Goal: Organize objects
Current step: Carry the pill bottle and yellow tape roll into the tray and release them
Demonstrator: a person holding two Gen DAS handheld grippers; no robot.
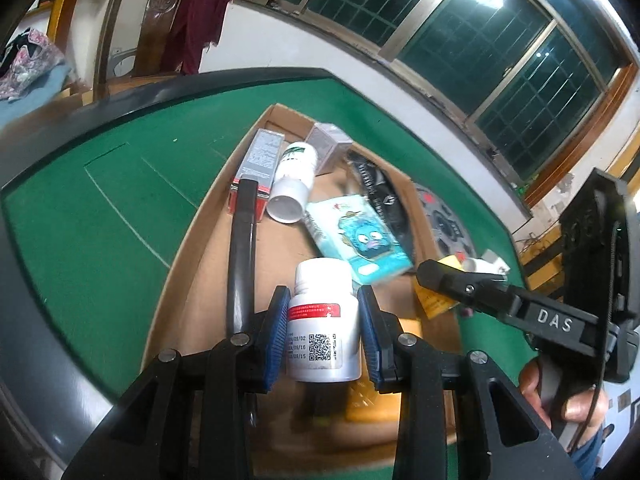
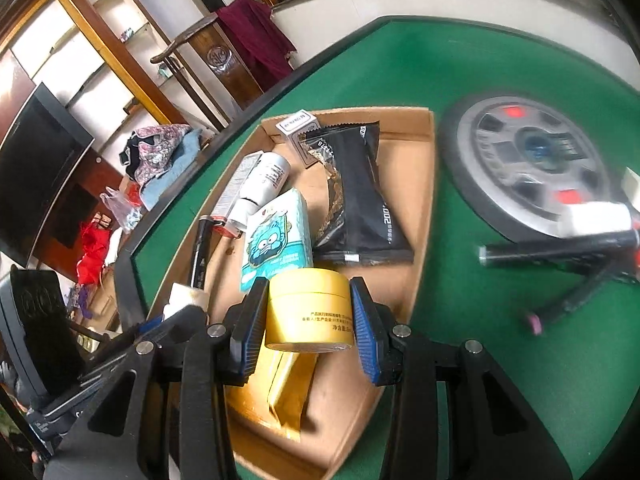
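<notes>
Left claw [image 1: 323, 334] pinches a white pill bottle [image 1: 323, 330] by its sides, cap fwd, held above the cardboard tray [image 1: 208, 280], prob. to drop it w/ the other bottle [image 1: 294, 178] there. Right claw [image 2: 308, 318] pinches a yellow jar [image 2: 309, 314] over the tray's near end; green worktop [image 2: 460, 264] beyond.

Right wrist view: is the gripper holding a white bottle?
No, the right gripper is clamped on a yellow jar held over the cardboard box; no white bottle sits between its blue pads.
</notes>
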